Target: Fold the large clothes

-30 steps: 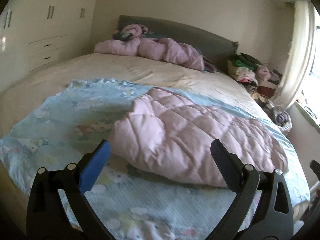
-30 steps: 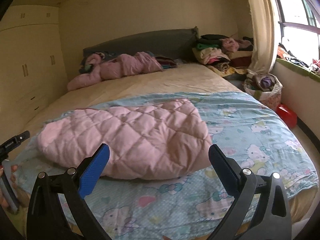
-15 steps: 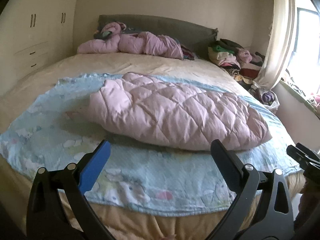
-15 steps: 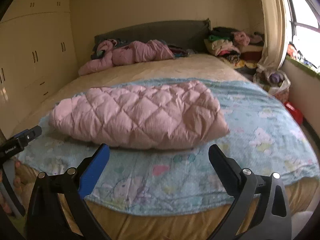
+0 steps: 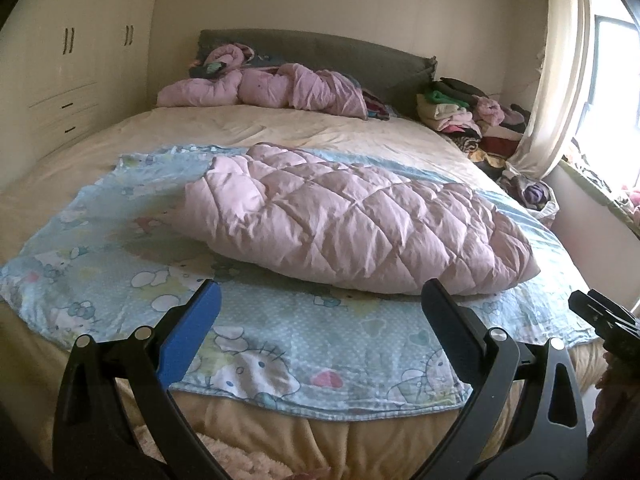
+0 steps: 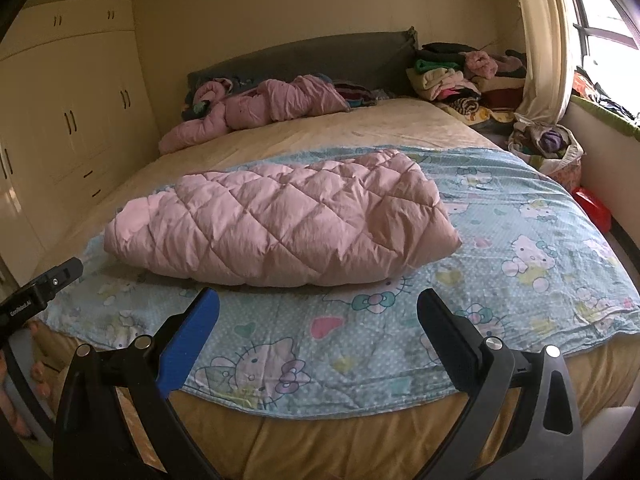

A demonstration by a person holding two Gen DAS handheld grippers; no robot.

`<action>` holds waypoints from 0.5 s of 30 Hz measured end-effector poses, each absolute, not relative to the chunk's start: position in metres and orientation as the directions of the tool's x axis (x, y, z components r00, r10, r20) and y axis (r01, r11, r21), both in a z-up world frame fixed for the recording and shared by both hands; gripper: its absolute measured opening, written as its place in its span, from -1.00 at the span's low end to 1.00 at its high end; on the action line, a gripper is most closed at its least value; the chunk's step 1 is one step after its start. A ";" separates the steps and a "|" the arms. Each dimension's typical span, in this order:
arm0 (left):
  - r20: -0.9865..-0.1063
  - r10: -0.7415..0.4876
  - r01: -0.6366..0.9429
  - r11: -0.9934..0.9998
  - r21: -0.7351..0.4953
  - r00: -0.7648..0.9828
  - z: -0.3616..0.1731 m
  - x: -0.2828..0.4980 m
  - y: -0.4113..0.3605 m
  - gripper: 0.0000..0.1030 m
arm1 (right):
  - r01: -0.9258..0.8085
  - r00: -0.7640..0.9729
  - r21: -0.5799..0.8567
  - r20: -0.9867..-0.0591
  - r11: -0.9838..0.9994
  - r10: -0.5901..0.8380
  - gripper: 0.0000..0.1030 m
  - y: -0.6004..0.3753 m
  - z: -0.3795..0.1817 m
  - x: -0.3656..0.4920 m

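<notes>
A pink quilted padded garment [image 5: 352, 224] lies folded in a long bundle on a light blue cartoon-print sheet [image 5: 120, 248] spread over the bed; it also shows in the right wrist view [image 6: 280, 220]. My left gripper [image 5: 320, 300] is open and empty, held off the near edge of the bed, short of the bundle. My right gripper [image 6: 318, 302] is open and empty, also off the near edge. The right gripper's body shows at the right edge of the left wrist view [image 5: 608, 320]; the left gripper's body shows at the left edge of the right wrist view [image 6: 40, 292].
A second crumpled pink garment [image 5: 272, 88] lies at the grey headboard [image 5: 340, 52]. Stacked clothes [image 5: 464, 114] sit at the bed's far right by the curtain [image 5: 556, 72]. Cream wardrobes [image 6: 60, 120] line the left wall. A bag of clothes [image 6: 548, 148] and a red item [image 6: 592, 208] are on the floor at right.
Both grippers have drawn back from over the bed to beyond its near edge. The pink bundle stays folded on the sheet. Both stay open.
</notes>
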State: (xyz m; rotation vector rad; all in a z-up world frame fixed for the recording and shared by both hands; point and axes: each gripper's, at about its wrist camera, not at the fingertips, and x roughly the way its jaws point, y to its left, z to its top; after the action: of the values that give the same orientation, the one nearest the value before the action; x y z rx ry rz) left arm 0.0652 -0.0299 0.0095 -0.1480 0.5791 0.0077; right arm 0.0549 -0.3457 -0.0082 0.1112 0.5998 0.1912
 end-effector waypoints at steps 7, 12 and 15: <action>-0.550 -0.017 -0.064 0.990 -0.126 0.835 0.011 0.063 -0.029 0.82 | -0.150 0.807 0.162 -0.550 0.975 0.216 0.92 -0.345 -0.008 0.053; -0.548 -0.015 -0.065 0.990 -0.125 0.836 0.011 0.063 -0.029 0.82 | -0.151 0.811 0.162 -0.544 0.975 0.216 0.92 -0.344 -0.005 0.049; -0.546 -0.012 -0.066 0.990 -0.123 0.838 0.012 0.061 -0.029 0.82 | -0.152 0.811 0.161 -0.543 0.975 0.216 0.92 -0.343 -0.005 0.049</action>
State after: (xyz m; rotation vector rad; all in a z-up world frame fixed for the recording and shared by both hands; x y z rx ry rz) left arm 0.0611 -0.0287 0.0122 -0.1387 0.5778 0.0291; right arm 0.0486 -0.3429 -0.0046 0.1115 0.5929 0.1969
